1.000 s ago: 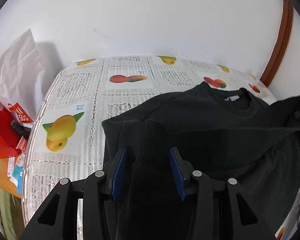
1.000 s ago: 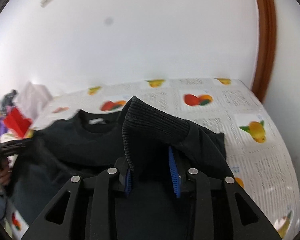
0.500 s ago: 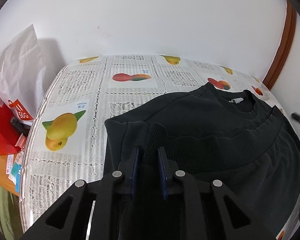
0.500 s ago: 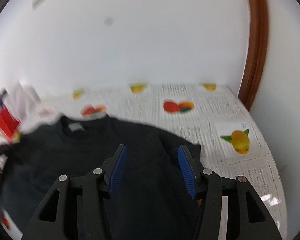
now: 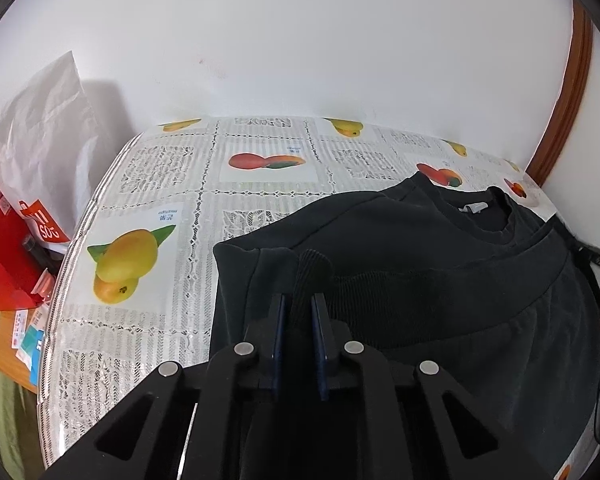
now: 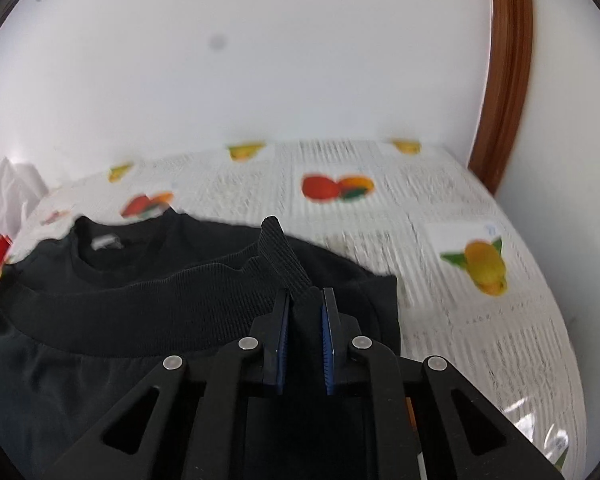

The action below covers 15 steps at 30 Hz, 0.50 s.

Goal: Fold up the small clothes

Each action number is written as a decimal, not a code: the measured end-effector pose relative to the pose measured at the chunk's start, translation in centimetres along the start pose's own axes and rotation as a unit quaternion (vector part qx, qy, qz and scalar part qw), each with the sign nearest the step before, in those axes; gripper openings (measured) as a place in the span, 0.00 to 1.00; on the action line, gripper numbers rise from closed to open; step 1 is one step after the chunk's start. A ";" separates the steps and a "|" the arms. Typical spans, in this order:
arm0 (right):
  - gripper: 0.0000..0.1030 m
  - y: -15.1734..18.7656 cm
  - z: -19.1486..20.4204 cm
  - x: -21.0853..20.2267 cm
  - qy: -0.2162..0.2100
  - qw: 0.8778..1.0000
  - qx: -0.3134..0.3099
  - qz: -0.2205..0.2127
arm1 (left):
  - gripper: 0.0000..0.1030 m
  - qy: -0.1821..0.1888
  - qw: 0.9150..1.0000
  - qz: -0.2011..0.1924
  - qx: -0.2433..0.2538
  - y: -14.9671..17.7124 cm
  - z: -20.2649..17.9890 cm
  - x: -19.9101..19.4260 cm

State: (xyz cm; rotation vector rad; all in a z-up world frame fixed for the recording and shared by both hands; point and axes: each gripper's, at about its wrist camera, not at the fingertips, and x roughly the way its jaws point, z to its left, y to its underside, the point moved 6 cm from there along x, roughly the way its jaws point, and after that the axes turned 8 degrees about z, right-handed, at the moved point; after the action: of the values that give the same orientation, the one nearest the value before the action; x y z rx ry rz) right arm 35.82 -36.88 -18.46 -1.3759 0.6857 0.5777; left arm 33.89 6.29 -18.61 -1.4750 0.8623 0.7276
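Two tongs are closed on one black sweatshirt (image 5: 440,280), which lies on the worktop (image 5: 160,184) with its collar toward 12 o'clock. My left tongs (image 5: 299,312) pinch the ribbed hem between nearly shut blue pads. My right tongs (image 6: 305,308) also pinch the ribbed hem (image 6: 284,260), and a fold of it stands up above the pads. A red and white bag (image 5: 24,184) stands at 9 o'clock beside the worktop.
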 end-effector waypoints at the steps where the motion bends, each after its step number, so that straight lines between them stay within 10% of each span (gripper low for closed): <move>1: 0.14 0.2 0.0 0.7 0.006 1.000 -0.001 0.016 | 0.12 -0.004 1.000 0.000 0.002 0.0 -0.1 0.0; 15: 0.28 4.0 3.2 -4.5 0.042 0.999 -0.009 0.026 | 0.21 0.004 1.000 0.013 -0.019 1.6 -0.1 -2.5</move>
State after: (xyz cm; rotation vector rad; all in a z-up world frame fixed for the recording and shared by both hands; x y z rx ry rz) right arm 30.21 -33.11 -17.72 -1.4077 0.7881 0.5709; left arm 31.18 6.43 -17.37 -1.5040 0.8788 0.7617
